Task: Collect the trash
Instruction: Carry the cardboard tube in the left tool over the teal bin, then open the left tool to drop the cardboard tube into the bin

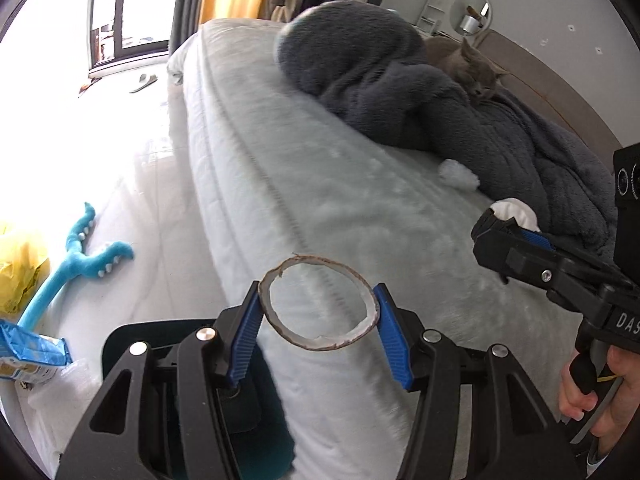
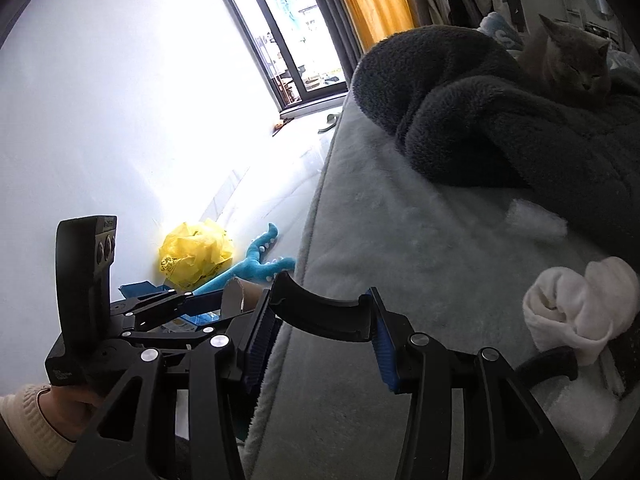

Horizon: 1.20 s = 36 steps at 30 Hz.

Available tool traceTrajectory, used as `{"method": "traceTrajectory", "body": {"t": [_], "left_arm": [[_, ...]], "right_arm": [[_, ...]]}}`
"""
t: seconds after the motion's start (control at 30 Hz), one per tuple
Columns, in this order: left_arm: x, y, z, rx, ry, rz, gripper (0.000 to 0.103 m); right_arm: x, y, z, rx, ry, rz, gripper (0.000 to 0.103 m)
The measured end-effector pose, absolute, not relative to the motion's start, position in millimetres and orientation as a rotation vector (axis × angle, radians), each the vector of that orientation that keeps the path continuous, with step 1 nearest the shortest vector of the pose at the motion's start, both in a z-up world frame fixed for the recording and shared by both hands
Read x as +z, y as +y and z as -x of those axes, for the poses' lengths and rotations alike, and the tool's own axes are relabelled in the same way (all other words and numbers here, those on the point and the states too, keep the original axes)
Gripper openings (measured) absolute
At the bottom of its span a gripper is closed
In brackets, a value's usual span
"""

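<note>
left gripper (image 1: 318, 312): clamps cardboard ring (image 1: 320, 306) at the bed (image 1: 340, 208) edge;
right gripper (image 2: 322, 318): grips curved black piece (image 2: 320, 312) above the bed

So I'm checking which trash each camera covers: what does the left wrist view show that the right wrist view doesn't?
Only the left wrist view shows the open ring of the cardboard tube clamped in the left gripper, and a blue snack wrapper on the floor. Only the right wrist view shows the black curved piece in the right gripper. Both show the cat, dark blanket, blue toy, yellow bag.
</note>
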State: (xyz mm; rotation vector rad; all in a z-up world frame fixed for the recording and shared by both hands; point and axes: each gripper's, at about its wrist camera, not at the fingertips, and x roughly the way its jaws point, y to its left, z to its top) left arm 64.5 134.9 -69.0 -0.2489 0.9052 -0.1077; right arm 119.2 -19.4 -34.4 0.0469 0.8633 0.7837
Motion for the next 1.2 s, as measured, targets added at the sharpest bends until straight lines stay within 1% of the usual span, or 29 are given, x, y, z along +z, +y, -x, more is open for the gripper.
{"method": "traceTrajectory", "body": {"t": [0.3, 0.77, 1.2], "left_arm": [[-82.3, 180.1, -50.9, -0.051, 0.951, 0.277, 0.058], [-130.7, 237.0, -32.9, 0.027, 1.131, 0.308, 0.058], [-183.0, 265.8, -14.6, 0.048, 1.325, 0.310, 0.059]], "right_arm": [[-36.3, 30.9, -115.1, 0.847, 0.870, -0.020, 0.047], [-55.2, 97.0, -102.8, 0.921, 0.915, 0.038, 0.047], [-83.6, 141.2, -91.1, 0.938, 1.001, 0.090, 0.047]]}}
